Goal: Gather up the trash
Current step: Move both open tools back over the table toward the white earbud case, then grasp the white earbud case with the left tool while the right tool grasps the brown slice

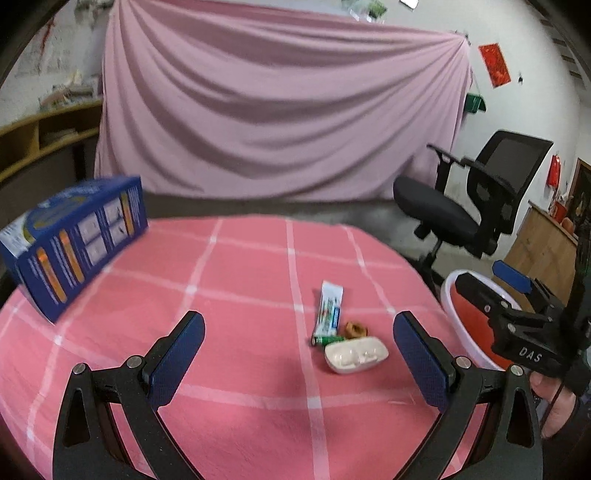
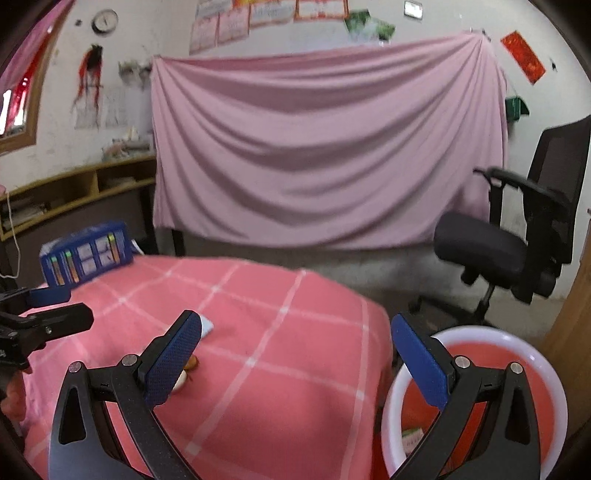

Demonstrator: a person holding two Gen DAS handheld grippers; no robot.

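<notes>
trash pile (image 1: 341, 334) lies between the open left gripper's (image 1: 299, 362) fingers.

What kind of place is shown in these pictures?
Probably a lived-in home room used for recording: a pink sheet draped over the wall, a clock, an office chair, a cloth-covered table.

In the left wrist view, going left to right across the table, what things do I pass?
blue box → toothpaste tube → white earbud case → red-and-white bin beyond the table edge.
</notes>
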